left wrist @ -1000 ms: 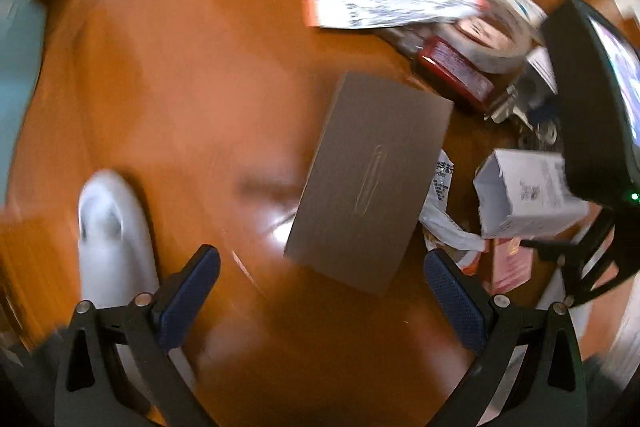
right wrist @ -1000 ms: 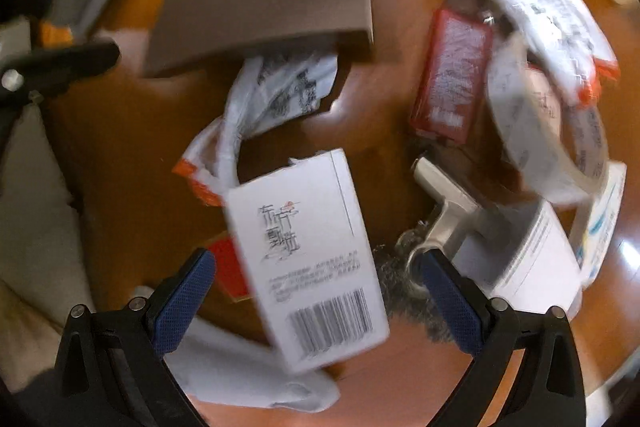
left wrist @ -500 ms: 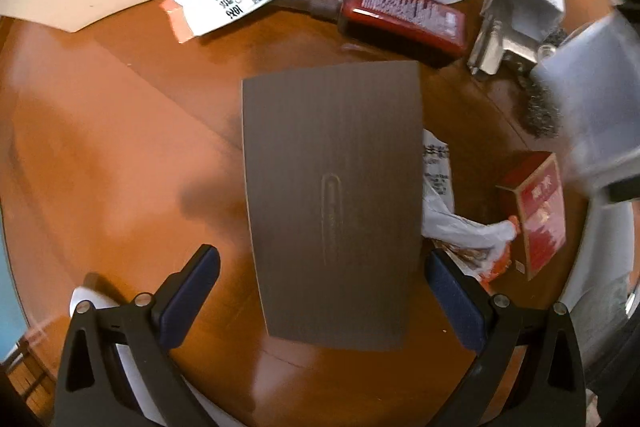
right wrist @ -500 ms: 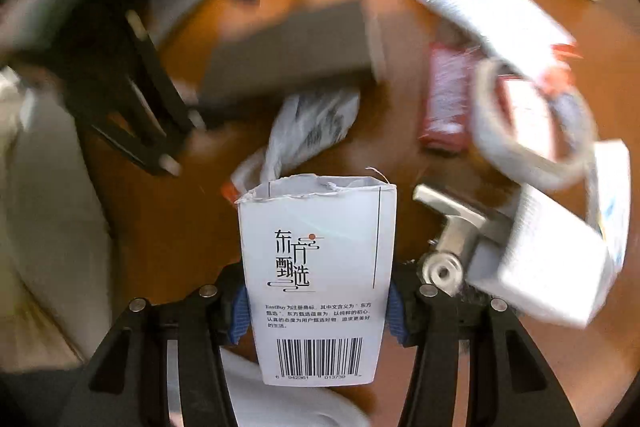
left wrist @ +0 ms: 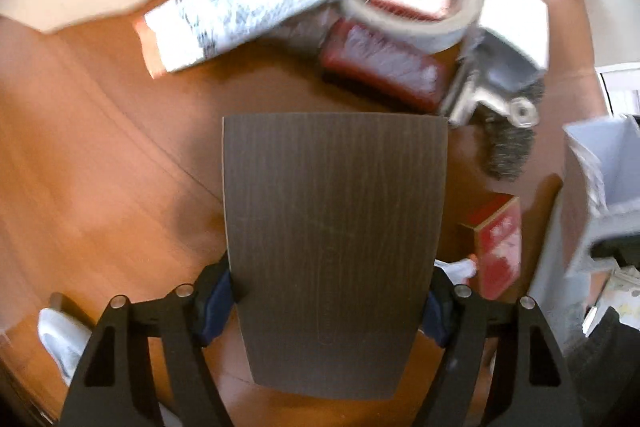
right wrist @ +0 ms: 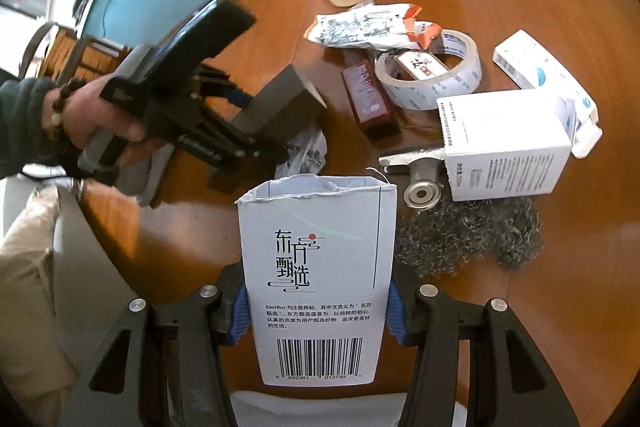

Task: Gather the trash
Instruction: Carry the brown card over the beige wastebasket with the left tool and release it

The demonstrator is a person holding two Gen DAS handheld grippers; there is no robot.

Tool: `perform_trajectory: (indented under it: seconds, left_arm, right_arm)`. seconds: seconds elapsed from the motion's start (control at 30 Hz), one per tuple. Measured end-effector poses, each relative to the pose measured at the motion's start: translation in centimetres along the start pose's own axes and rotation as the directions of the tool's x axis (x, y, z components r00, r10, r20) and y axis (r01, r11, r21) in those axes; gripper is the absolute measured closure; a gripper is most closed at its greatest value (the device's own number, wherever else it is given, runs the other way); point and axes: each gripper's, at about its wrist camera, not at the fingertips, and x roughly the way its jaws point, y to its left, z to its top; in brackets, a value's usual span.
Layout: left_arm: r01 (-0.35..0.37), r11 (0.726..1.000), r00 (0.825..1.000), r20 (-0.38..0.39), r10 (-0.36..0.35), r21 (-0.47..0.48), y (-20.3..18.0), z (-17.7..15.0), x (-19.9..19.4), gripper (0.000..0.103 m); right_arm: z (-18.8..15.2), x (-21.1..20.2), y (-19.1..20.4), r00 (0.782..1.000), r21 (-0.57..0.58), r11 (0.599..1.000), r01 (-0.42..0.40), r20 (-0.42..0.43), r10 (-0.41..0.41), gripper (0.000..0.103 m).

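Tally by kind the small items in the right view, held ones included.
White boxes: 3
Brown box: 1
Red packs: 2
Wrappers: 2
Tape roll: 1
Wire brush: 1
Total: 10

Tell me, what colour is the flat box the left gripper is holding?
Dark brown, with a fine wood-like grain. The flat box shows best in the left wrist view.

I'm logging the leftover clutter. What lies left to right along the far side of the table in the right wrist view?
Printed wrapper → dark red packet → tape roll → white carton lying on its side.
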Motion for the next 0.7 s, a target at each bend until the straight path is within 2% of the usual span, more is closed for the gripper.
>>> perform_trajectory:
  seconds: [0.07,0.13,0.2,0.23,0.3,0.4,0.43,0.47,0.5,0.53,0.63,0.7]
  left_arm:
    - [0.003,1.0,0.997,0.073,-0.003,-0.003,-0.8,0.4,-3.9,0.028]
    - [0.006,1.0,0.988,0.157,-0.006,0.001,-2.1,1.3,-8.5,0.028]
    - [-0.013,0.999,0.961,0.275,0.002,0.038,-3.5,3.5,-14.5,0.028]
    - [-0.034,0.998,0.925,0.38,0.009,0.059,-4.1,5.0,-18.9,0.028]
    - [-0.065,0.997,0.851,0.523,0.035,0.039,-3.5,8.1,-25.6,0.028]
    - [-0.13,0.99,0.757,0.64,0.129,-0.046,-1.0,11.7,-31.6,0.028]
    - [-0.163,0.983,0.733,0.656,0.177,-0.084,0.5,13.1,-33.0,0.028]
    - [-0.193,0.974,0.72,0.656,0.225,-0.123,2.0,14.6,-33.6,0.028]
    - [-0.22,0.963,0.72,0.639,0.27,-0.158,3.2,15.6,-33.3,0.028]
    - [-0.24,0.953,0.728,0.616,0.302,-0.183,4.7,16.9,-32.4,0.028]
    - [-0.264,0.93,0.768,0.527,0.364,-0.257,8.1,18.8,-28.9,0.027]
    - [-0.283,0.912,0.787,0.471,0.398,-0.298,9.8,18.9,-27.4,0.027]
  right_arm:
    - [-0.2,-1.4,-0.7,0.999,0.025,1.0,-0.005,0.036,0.004,0.047]
    - [0.1,-3.1,-1.2,0.996,0.049,0.999,-0.01,0.085,0.006,0.047]
    - [0.3,-4.9,-1.8,0.988,0.092,0.996,-0.02,0.156,0.005,0.047]
    - [0.5,-5.6,-2.1,0.983,0.109,0.994,-0.026,0.183,0.006,0.047]
    - [0.7,-7.6,-2.7,0.966,0.151,0.987,-0.048,0.26,0.007,0.047]
    - [1.3,-9.7,-3.0,0.942,0.176,0.982,-0.063,0.336,0.0,0.047]
    - [1.7,-10.3,-2.9,0.935,0.176,0.982,-0.063,0.356,-0.004,0.047]
    - [1.9,-10.7,-3.0,0.931,0.174,0.983,-0.064,0.365,-0.004,0.047]
    - [2.2,-11.2,-2.8,0.926,0.17,0.983,-0.064,0.378,-0.005,0.047]
    - [2.6,-11.5,-2.8,0.921,0.166,0.984,-0.067,0.389,-0.003,0.047]
    - [3.5,-12.3,-2.6,0.912,0.155,0.985,-0.074,0.41,0.004,0.047]
    - [4.2,-12.3,-2.4,0.91,0.146,0.987,-0.071,0.415,0.004,0.047]
